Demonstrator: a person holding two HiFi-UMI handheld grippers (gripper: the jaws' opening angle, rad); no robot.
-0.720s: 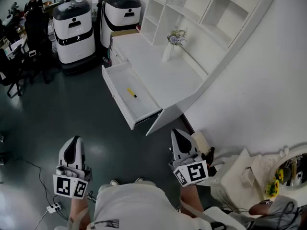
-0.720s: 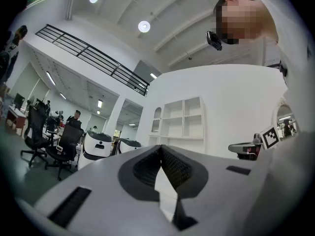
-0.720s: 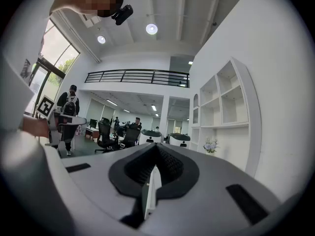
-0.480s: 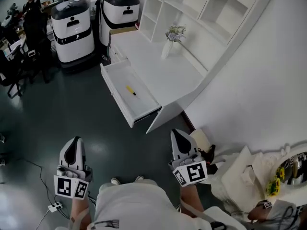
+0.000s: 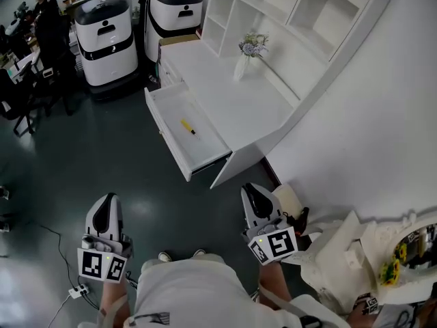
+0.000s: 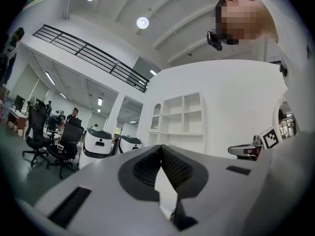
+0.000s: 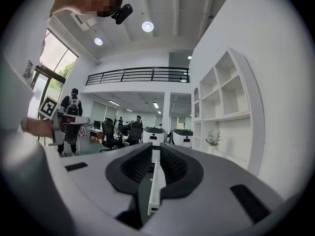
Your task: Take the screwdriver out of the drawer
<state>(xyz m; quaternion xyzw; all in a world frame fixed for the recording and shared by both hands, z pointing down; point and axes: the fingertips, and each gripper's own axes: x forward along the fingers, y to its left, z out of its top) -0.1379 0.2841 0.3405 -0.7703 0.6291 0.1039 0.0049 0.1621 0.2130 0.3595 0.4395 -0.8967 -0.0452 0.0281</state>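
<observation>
Hardly moving since a moment ago, the left gripper (image 5: 104, 200) and right gripper (image 5: 251, 192) are hanging low in the head view, well apart from the yellow screwdriver (image 5: 187, 127) lying in the open drawer (image 5: 166, 139), while the left gripper view is showing jaws pressed together on nothing, and the right gripper view is showing the same.

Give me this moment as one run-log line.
drawer: open | screwdriver: lying inside, untouched | left claw: shut, empty | right claw: shut, empty | stage: both claws well short of drawer
</observation>
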